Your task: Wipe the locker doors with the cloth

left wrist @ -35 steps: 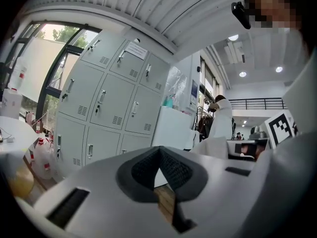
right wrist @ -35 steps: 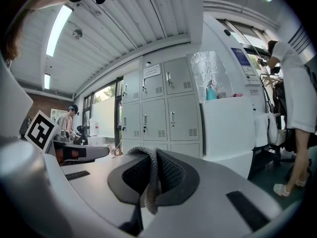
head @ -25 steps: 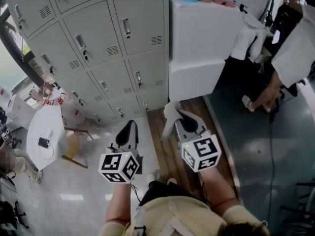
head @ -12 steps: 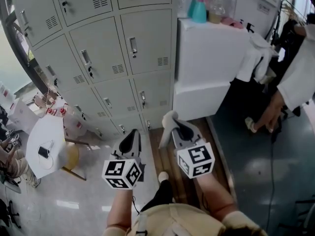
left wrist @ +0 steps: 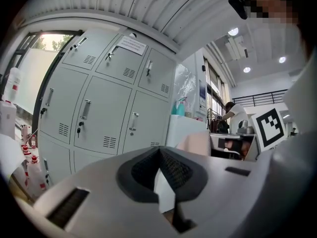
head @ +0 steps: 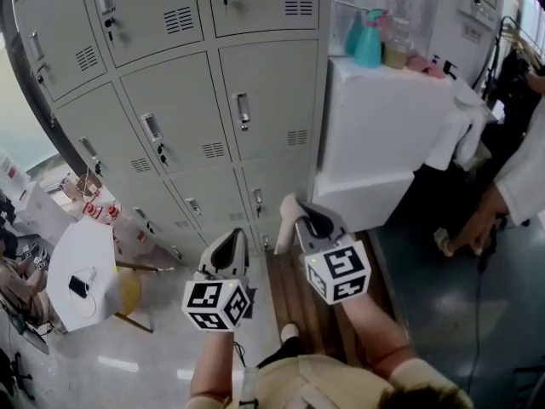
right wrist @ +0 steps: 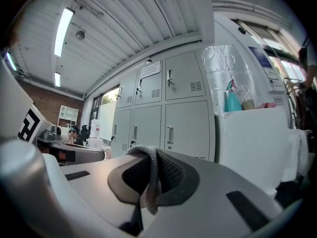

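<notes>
Grey metal lockers [head: 187,109] fill the upper left of the head view, their doors closed, with handles and vent slots. My right gripper [head: 304,211] is shut on a grey knitted cloth [head: 288,220], which hangs from the left side of its tip. In the right gripper view the cloth [right wrist: 148,182] is pinched between the dark pads [right wrist: 171,175], and the lockers [right wrist: 168,113] stand a way ahead. My left gripper [head: 228,239] is shut and holds nothing; it also points at the lockers [left wrist: 99,113]. Neither gripper touches a door.
A white cabinet [head: 383,135] stands right of the lockers, with a teal spray bottle [head: 369,39] on top. A person [head: 511,186] stands at the far right. At lower left are a white table [head: 81,267] and a yellow stool [head: 128,292]. A wooden floor strip [head: 298,305] runs underfoot.
The lockers and white cabinet have grown larger and shifted down and right in the head view. Both grippers keep their pose, the right still shut on the cloth.
</notes>
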A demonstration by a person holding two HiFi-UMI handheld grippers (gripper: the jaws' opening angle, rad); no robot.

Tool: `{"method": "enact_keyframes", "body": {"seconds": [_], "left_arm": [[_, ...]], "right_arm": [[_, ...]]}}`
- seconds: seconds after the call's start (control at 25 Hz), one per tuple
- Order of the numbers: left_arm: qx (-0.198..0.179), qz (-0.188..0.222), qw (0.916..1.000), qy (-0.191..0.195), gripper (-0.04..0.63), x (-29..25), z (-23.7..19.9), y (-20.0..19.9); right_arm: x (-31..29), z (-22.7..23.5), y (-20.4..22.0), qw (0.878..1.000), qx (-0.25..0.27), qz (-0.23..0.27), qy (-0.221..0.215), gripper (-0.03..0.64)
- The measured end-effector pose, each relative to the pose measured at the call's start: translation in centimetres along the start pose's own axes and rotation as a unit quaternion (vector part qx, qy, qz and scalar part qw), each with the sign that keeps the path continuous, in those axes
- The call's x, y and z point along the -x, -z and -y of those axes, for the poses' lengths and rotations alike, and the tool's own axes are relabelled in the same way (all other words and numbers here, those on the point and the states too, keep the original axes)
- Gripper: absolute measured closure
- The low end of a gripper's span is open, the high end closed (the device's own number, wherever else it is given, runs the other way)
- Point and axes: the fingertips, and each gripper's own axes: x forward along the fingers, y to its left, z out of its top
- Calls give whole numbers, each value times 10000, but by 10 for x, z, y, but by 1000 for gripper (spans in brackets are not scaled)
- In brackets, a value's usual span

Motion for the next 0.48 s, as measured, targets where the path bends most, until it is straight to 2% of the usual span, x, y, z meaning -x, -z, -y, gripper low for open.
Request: {"method": "enact_keyframes", "body": {"seconds": [0.28,0.48], "left_arm": [[64,151,9998,-103,607,-33,-45,-17],[380,103,9990,-230,607,-50,-79,-12]], "right_arm": [[-74,9,-28,9995,238,191,47,611],[-114,14,-43,9990,328,271,115,611]]}}
